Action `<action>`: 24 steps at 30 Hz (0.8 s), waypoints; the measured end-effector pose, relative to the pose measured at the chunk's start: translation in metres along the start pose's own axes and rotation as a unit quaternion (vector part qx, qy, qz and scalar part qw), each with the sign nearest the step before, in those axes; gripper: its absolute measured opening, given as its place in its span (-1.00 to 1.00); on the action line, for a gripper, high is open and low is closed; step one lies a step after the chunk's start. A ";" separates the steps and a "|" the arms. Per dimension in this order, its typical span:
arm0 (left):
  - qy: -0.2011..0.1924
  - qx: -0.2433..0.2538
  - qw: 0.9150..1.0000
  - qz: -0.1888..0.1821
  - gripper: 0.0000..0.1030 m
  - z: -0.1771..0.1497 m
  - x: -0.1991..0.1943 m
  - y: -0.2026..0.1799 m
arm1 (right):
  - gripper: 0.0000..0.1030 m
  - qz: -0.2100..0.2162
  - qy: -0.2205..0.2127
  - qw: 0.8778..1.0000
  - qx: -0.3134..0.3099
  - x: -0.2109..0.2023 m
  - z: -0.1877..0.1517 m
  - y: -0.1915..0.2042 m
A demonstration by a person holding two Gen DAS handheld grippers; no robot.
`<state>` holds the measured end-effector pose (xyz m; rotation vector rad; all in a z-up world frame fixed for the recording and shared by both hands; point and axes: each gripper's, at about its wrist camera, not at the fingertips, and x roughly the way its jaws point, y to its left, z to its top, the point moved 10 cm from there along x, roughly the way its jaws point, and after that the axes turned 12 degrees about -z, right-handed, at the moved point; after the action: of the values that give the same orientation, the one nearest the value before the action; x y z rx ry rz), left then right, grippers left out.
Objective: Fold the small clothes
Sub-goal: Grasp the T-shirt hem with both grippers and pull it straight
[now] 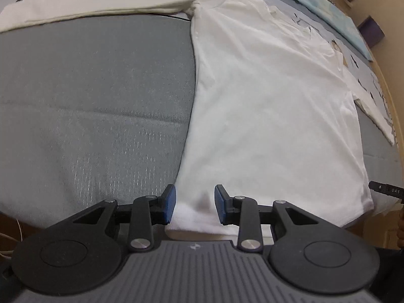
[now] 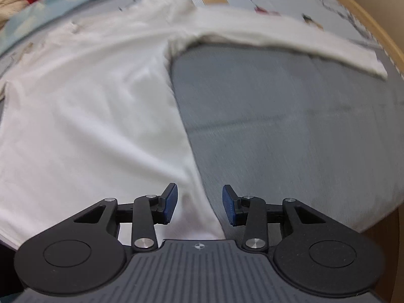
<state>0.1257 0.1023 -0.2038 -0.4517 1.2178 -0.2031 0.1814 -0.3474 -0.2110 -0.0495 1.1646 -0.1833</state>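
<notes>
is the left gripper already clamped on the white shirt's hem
No, the left gripper hangs open over the white shirt, its blue pads apart with no cloth pinched between them.

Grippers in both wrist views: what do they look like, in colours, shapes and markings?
The left gripper and right gripper look alike: black linkage arms with silver pivot pins, round black discs on each side, and a grey ribbed body bearing a small round emblem. The fingers carry blue textured pads. No cables or sleeves show.
</notes>
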 end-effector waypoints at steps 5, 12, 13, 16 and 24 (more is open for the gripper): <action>0.036 0.000 0.999 0.040 -0.30 -0.012 0.015 0.012 | -0.22 -0.008 0.035 0.999 -0.025 0.015 -0.018 -0.003; -0.012 0.037 0.999 0.015 -0.90 -0.002 -0.004 0.002 | -0.93 0.024 0.034 0.998 -0.039 0.002 -0.027 0.001; -0.020 0.033 0.999 0.000 -0.91 0.002 -0.008 -0.001 | -0.93 0.045 0.025 0.999 -0.020 -0.007 -0.024 -0.002; 0.030 0.049 0.998 0.037 -0.91 -0.013 0.005 0.008 | -0.93 0.059 0.030 0.998 0.021 -0.013 -0.024 -0.018; 0.015 0.060 0.998 0.011 -0.70 0.001 0.001 0.003 | -0.90 0.026 0.040 0.999 0.022 -0.008 -0.030 -0.025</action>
<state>0.1264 0.1046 -0.2054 -0.3322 1.2325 -0.2641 0.1479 -0.3687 -0.2122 0.0269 1.2407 -0.1651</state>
